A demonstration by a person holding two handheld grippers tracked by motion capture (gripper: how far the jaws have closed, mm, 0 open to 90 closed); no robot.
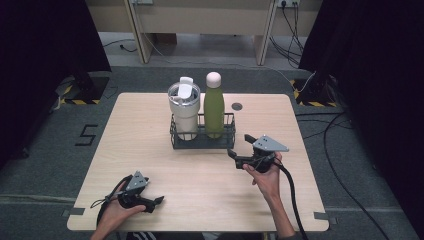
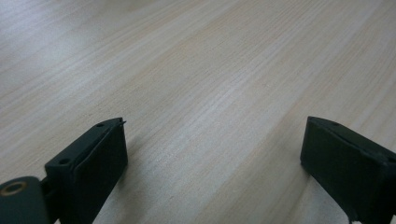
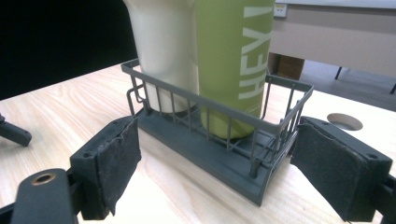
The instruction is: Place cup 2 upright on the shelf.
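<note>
A dark grey wire basket (image 1: 202,142) sits at the middle of the light wooden table (image 1: 150,125), toward its far side. Its long axis runs left to right across the table. Inside it stand a white lidded tumbler (image 1: 184,111) on the left and a green bottle (image 1: 214,106) with a pale cap on the right, side by side and upright.

Your right gripper (image 1: 239,149) is much the nearer of the two. It is just beside the basket's near right corner, pointing leftward toward it. In the right gripper view the basket (image 3: 219,140) lies straight ahead between the wide-parted jaws, right-hand end nearest, and they hold nothing. The green bottle (image 3: 233,56) stands closest to that end.

Your left gripper (image 1: 155,202) rests well apart, near the table's front left, jaws spread and empty over bare wood.
</note>
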